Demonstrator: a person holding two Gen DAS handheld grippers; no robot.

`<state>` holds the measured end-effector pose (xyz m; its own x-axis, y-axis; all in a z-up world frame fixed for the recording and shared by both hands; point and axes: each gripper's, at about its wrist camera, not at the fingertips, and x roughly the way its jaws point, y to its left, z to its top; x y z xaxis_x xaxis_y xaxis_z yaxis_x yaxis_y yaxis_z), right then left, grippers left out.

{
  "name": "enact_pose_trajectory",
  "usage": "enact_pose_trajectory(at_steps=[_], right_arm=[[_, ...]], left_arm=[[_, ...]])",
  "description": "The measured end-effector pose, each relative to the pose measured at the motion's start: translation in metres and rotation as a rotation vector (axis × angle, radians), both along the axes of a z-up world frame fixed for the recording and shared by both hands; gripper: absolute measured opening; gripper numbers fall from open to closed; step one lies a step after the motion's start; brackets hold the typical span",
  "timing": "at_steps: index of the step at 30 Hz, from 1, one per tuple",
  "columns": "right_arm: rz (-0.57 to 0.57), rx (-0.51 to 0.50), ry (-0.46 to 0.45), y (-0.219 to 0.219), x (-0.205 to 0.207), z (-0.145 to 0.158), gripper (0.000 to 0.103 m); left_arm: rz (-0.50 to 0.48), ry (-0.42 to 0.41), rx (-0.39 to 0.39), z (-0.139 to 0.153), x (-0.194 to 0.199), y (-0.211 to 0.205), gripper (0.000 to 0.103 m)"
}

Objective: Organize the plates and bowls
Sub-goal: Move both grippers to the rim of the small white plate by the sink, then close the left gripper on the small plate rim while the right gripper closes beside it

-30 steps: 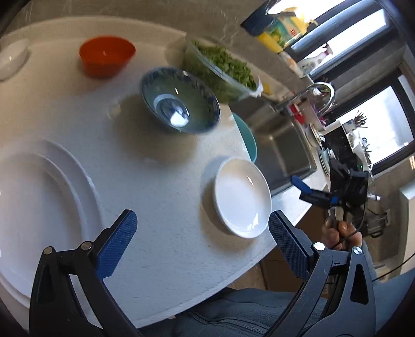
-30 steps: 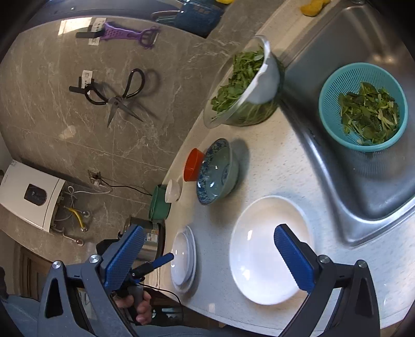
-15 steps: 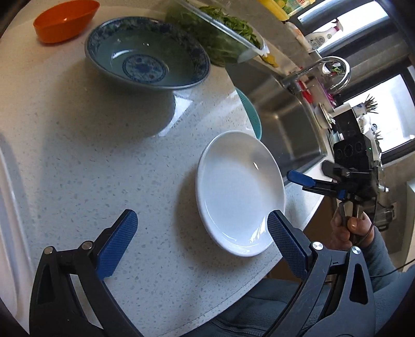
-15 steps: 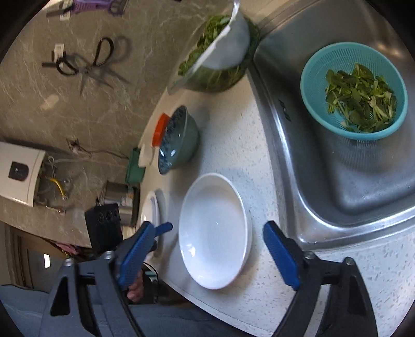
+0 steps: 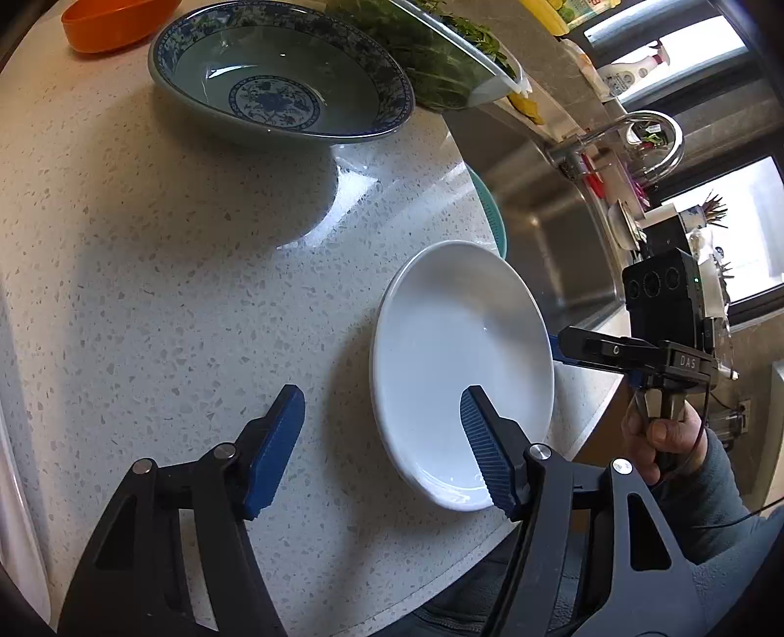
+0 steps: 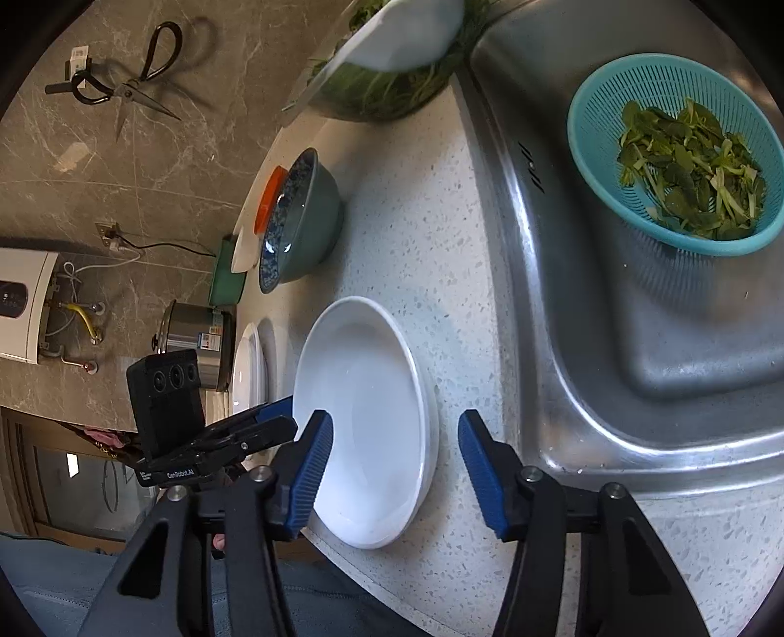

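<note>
Speckled stone forms the bench [image 5: 147, 294], which is seen spread ahead of both grippers, with a steel sink [image 6: 612, 318] off to the right gripper's far side. Beyond the left gripper [image 5: 382, 426] a blue-patterned bowl [image 5: 279, 78] and an orange bowl [image 5: 112, 24] are left unsorted, so the organizing is judged barely begun. The white plate [image 5: 460, 353] is set at the bench edge, between the two grippers. The left gripper's jaws are closing, one finger over the plate and one outside its rim. The right gripper [image 6: 392, 455] is likewise closing astride the opposite rim. No pad can be said to press the plate yet, though contact is hard to judge in the fisheye view.
</note>
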<state>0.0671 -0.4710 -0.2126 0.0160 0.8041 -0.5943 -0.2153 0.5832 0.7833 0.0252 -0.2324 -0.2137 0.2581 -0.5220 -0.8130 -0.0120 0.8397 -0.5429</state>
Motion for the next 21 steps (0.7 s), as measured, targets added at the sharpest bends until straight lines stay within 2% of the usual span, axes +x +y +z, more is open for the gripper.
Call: enact_pose_trajectory(at_steps=[2, 4, 6, 11, 17, 19, 21], right_arm=[[0.008, -0.002, 0.010, 0.002, 0.001, -0.002, 0.056], [0.006, 0.001, 0.026, 0.001, 0.003, -0.006, 0.054], [0.006, 0.006, 0.032, 0.001, 0.004, -0.007, 0.054], [0.012, -0.006, 0.048, 0.003, 0.005, -0.007, 0.049], [0.016, -0.013, 0.082, 0.008, 0.007, -0.011, 0.035], [0.011, -0.034, 0.084, 0.008, 0.007, -0.012, 0.022], [0.003, -0.045, 0.095, 0.007, 0.007, -0.014, 0.014]], left_arm=[[-0.007, 0.003, -0.004, 0.000, 0.002, -0.003, 0.062], [-0.023, 0.011, -0.005, 0.000, 0.002, -0.005, 0.050], [-0.033, 0.016, 0.005, 0.000, 0.002, -0.008, 0.028], [-0.038, 0.028, 0.015, -0.002, 0.002, -0.009, 0.026], [-0.029, 0.039, 0.007, -0.004, 0.005, -0.008, 0.021], [-0.023, 0.041, 0.013, -0.005, 0.005, -0.008, 0.017], [-0.013, 0.044, 0.006, -0.005, 0.005, -0.007, 0.015]])
